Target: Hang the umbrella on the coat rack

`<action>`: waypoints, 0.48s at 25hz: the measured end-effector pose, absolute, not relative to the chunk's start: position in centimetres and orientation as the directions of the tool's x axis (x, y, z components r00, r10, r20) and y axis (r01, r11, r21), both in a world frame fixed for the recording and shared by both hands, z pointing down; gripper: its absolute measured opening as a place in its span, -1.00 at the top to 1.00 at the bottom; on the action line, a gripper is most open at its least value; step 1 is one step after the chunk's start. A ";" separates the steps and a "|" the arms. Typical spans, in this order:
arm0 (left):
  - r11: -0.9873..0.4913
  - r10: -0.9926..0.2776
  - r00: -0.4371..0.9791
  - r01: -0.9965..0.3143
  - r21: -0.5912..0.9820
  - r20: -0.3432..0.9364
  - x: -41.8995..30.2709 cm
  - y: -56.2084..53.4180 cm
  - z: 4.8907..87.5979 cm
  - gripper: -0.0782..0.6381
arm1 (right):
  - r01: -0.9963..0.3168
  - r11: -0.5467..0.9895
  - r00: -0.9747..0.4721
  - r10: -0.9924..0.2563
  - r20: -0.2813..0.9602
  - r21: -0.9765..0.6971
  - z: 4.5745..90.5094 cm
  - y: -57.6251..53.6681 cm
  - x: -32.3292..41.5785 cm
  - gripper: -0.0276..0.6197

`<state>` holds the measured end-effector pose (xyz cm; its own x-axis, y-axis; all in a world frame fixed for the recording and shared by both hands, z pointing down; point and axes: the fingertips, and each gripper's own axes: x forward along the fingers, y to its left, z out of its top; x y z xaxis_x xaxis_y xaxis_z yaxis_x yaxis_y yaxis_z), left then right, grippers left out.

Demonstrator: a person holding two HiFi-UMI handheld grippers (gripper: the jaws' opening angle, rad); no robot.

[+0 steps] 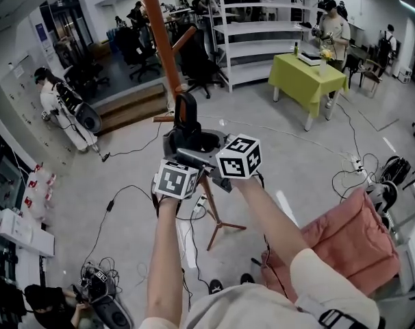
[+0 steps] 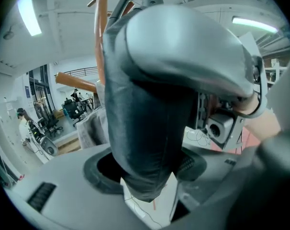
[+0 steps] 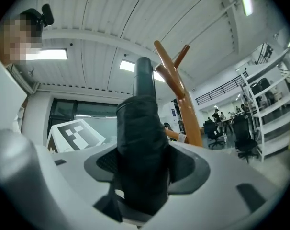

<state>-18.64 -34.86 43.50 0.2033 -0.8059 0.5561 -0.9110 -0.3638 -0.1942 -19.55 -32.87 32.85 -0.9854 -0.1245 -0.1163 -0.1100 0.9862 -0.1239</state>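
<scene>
The black folded cloth umbrella (image 3: 141,157) is matt and creased, its dark plastic handle (image 3: 144,78) smooth. The orange-brown wooden coat rack (image 1: 159,43) has a smooth, slightly glossy finish.

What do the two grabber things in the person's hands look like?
The left gripper and right gripper are smooth grey plastic with dark pads inside. Each carries a white cube printed with black square markers. The person wears a pale short-sleeved shirt.
</scene>
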 end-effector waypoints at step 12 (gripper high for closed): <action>-0.394 -0.838 0.274 -0.903 -0.174 0.472 -17.2 -34.7 40.4 -0.01 | 0.075 0.991 -0.990 0.061 -0.125 -0.115 29.9 -32.3 -18.5 0.09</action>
<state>-17.18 -34.69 40.38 0.2743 -0.8378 0.4720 -0.9026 -0.3937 -0.1743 -18.47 -32.33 29.91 -0.9903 0.0610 -0.1249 0.0755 0.9905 -0.1148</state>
